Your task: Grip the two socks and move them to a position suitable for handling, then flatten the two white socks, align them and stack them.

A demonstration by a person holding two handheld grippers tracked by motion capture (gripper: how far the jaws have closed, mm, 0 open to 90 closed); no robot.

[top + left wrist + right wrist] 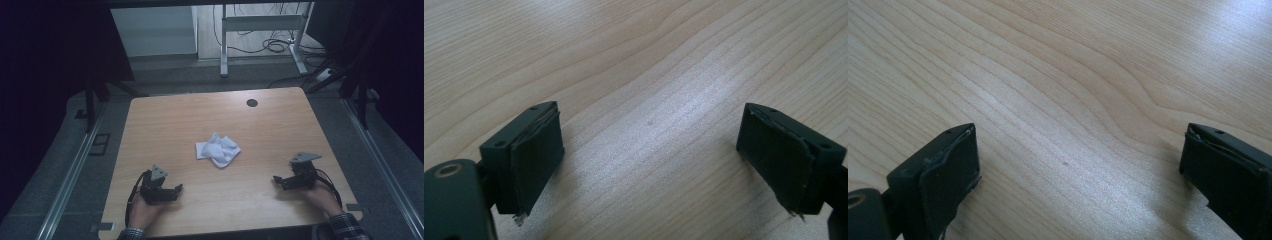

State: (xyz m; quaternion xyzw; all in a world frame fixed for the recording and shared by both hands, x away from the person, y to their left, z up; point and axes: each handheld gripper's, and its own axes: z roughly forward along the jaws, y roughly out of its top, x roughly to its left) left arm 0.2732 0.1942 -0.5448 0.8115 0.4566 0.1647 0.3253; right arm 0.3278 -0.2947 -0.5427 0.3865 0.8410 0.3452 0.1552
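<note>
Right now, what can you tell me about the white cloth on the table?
The white cloth is a small piece of soft fabric, crumpled into a loose bunch with raised folds, one flatter corner spread toward the left. It lies near the middle of the wooden table, resting on the bare top. Nothing else touches it: the left gripper and right gripper sit apart from it near the table's front edge, both with jaws open.

Looking down and forward over the whole table (280,150) from above, and close along the jaws at bare wood.
</note>
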